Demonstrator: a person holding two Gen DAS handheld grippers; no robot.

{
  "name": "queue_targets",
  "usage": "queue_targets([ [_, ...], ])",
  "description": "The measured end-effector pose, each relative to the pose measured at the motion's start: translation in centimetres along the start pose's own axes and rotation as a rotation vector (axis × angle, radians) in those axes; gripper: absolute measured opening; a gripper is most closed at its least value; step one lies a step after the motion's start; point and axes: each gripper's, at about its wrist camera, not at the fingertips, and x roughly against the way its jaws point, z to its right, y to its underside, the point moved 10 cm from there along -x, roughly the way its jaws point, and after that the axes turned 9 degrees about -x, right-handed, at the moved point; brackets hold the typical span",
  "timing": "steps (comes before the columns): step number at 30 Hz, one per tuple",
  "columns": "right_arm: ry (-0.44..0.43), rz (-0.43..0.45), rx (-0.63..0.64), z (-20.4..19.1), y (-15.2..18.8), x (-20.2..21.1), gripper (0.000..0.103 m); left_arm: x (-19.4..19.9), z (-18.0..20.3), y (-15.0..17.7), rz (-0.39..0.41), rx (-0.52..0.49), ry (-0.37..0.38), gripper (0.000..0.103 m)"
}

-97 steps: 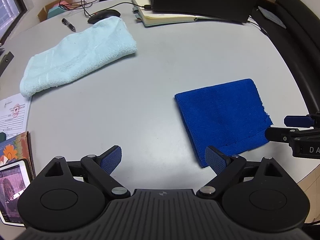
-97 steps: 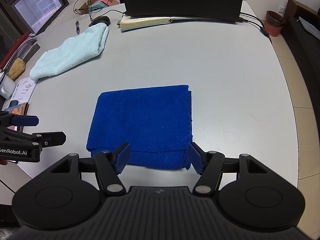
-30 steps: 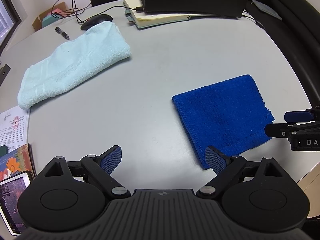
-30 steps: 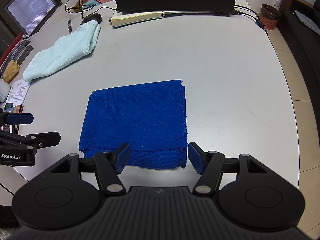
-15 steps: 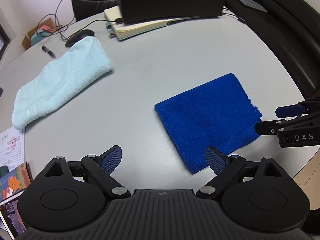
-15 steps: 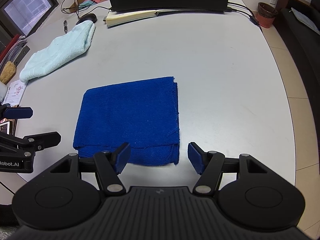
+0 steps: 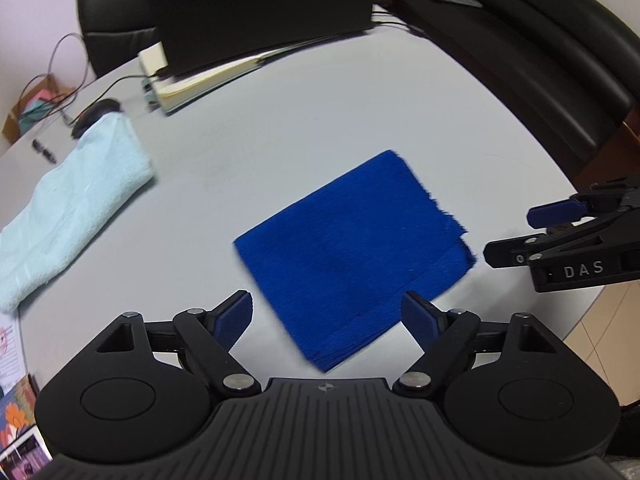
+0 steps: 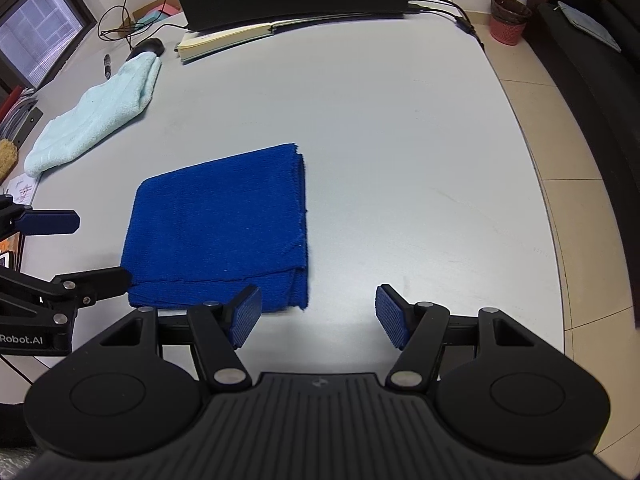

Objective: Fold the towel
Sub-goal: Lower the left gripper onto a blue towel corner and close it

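Right wrist view alone: wastebasket (image 8: 510, 20) beyond blue towel (image 8: 224, 224), gripper (image 8: 318, 314) spread, empty.

A pale towel (image 8: 100, 108) lies beside the mouse (image 8: 150, 45) (notebook (image 8: 228, 36) behind).

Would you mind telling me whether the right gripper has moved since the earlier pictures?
Yes. The right gripper has shifted rightward along the blue towel's near edge: the towel's right corner, earlier by the right finger, now lies by the left.
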Motion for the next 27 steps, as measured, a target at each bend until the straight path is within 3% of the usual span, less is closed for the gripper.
queue_targets([
  [5, 0.008, 0.015, -0.014, 1.5, 0.3, 0.5, 0.064, -0.3, 2.8, -1.8, 0.03, -0.078, 0.055, 0.075],
  [11, 0.026, 0.031, -0.036, 3.7, 0.8, 1.4, 0.064, -1.6, 5.8, -3.3, 0.033, -0.17, 0.108, 0.059],
  [16, 0.045, 0.042, -0.055, 5.6, 1.5, 2.2, 0.064, -2.7, 7.7, -4.4, 0.043, -0.227, 0.115, 0.051],
  [22, 0.061, 0.055, -0.08, 7.7, 2.4, 3.0, 0.064, -4.3, 8.9, -5.0, 0.027, -0.258, 0.127, 0.033],
  [27, 0.069, 0.058, -0.103, 8.9, 3.1, 3.4, 0.064, -5.5, 9.5, -5.4, 0.017, -0.302, 0.103, 0.031],
])
